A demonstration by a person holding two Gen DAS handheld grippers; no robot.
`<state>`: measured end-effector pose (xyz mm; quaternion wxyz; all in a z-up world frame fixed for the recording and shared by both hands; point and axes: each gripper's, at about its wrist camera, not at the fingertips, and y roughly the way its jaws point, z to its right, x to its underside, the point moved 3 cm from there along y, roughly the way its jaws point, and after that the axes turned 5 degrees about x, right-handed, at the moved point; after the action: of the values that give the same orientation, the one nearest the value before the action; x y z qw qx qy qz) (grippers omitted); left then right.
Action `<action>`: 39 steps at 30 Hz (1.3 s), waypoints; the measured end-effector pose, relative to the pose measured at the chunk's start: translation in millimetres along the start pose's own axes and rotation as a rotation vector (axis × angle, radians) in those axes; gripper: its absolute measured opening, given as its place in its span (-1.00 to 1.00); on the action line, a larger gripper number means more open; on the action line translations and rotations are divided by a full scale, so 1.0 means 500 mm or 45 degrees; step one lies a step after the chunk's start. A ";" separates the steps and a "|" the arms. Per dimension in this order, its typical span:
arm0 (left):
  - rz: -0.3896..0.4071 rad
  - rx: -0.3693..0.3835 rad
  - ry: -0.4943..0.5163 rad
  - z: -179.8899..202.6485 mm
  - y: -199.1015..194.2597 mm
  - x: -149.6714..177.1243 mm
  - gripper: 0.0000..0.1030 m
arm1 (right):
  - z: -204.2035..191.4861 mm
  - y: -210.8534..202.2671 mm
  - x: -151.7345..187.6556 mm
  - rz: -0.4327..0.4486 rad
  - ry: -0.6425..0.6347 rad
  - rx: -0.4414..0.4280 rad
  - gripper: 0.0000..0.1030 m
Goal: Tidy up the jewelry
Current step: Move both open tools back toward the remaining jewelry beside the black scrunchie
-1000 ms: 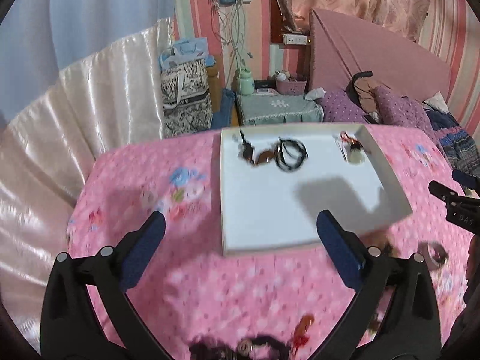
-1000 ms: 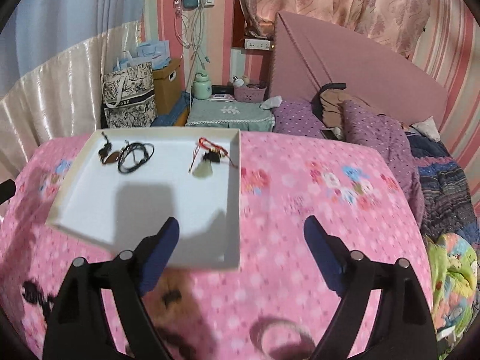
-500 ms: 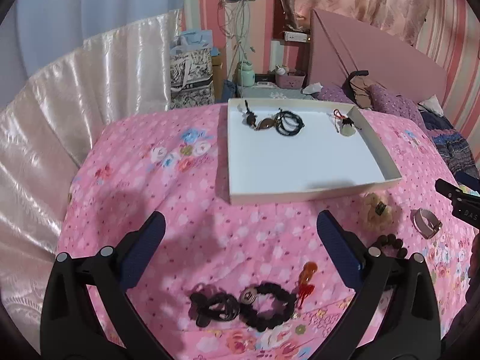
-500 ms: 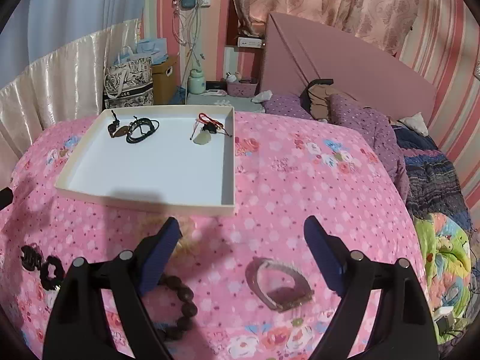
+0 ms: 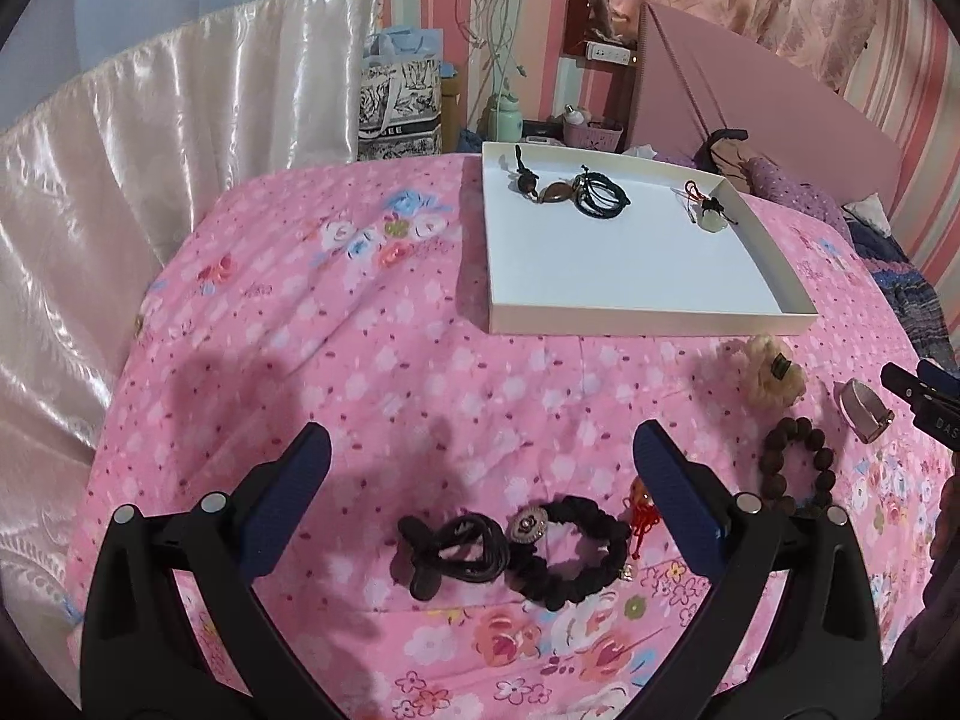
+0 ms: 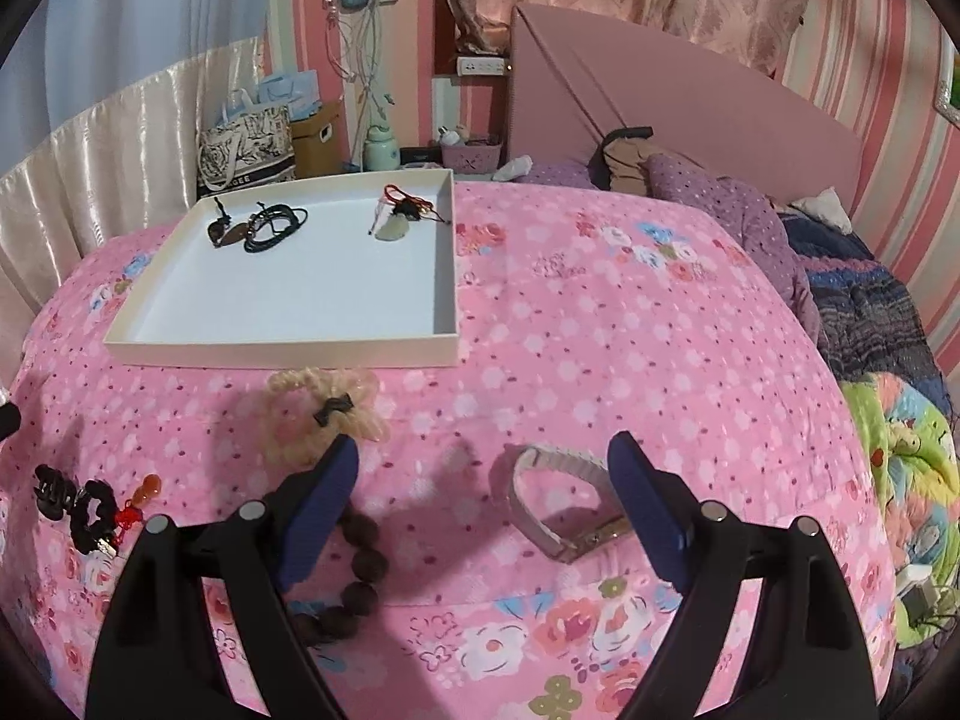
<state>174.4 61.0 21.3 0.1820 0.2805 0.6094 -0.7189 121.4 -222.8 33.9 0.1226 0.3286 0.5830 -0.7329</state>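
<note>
A white tray [image 5: 648, 318] [image 6: 282, 354] lies on the pink bedspread and holds a brown pendant with black cords [image 5: 585, 195] and a jade pendant on red cord [image 5: 708, 213]. Loose on the bed in front of it lie a black scrunchie [image 5: 570, 552], black hair ties [image 5: 456, 552], a red charm [image 5: 642, 510], a brown bead bracelet [image 5: 798, 471] [image 6: 354, 576], a cream scrunchie [image 6: 324, 414] and a silver band [image 6: 564, 504]. My left gripper [image 5: 480, 498] is open above the black hair pieces. My right gripper [image 6: 480, 504] is open, the silver band between its fingers.
The bed has a pink headboard [image 6: 660, 102] and purple pillows [image 6: 720, 198] at the back right. A satin curtain [image 5: 150, 150] hangs on the left. A patterned bag [image 6: 246, 150] and a nightstand stand behind the bed. A green blanket [image 6: 900, 468] lies at the right.
Both grippers have pulled back from above the tray towards the bed's near edge. The loose jewelry in front of the tray has come into view. Both stay open and empty.
</note>
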 end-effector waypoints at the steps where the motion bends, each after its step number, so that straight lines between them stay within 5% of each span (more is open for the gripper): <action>1: -0.001 0.007 -0.003 0.003 0.000 0.003 0.93 | 0.002 0.000 0.000 0.000 0.002 0.002 0.66; 22: -0.130 0.099 -0.007 0.125 0.055 0.053 0.85 | 0.040 0.036 0.012 -0.075 -0.075 0.052 0.65; 39: -0.121 0.032 -0.028 0.036 0.044 0.038 0.82 | -0.013 0.034 -0.001 -0.083 -0.016 -0.019 0.65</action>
<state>169.4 40.8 -5.7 0.1508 0.2458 0.6109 -0.7373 133.4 -221.9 20.4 0.1048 0.3038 0.5981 -0.7341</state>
